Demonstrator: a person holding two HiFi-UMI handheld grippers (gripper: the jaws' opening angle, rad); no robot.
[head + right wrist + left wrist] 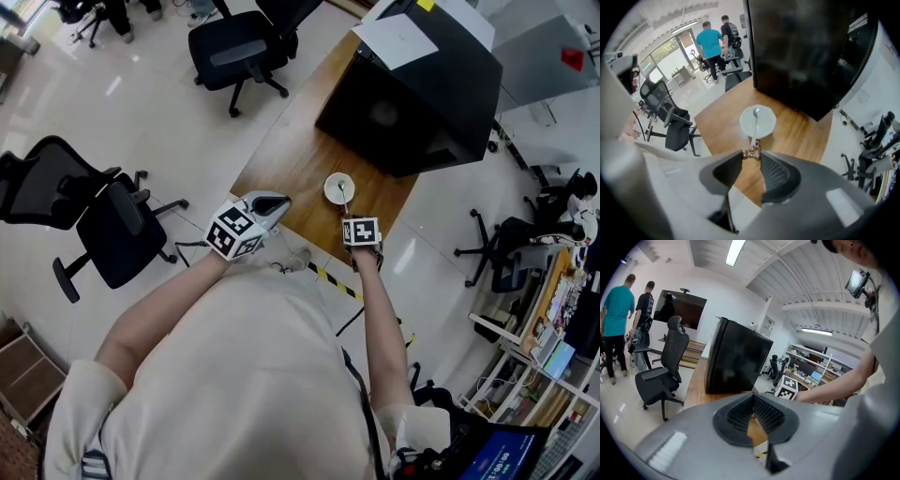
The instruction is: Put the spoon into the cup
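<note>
A white cup (338, 188) stands on the wooden table (291, 159) near its front edge. A spoon (344, 194) leans in it. In the right gripper view I look down into the cup (758, 122): the spoon's bowl (756, 112) rests inside and its coppery handle end is pinched between the jaws. My right gripper (751, 154) is shut on that handle, and it hangs just in front of the cup (352, 214). My left gripper (267, 208) hovers at the table's near left edge with its jaws together (753, 397) and nothing in them.
A big black box (412, 94) with a paper sheet (394, 37) on top fills the back of the table, close behind the cup. Office chairs (103, 216) stand on the floor to the left. Two people (712, 42) stand far off.
</note>
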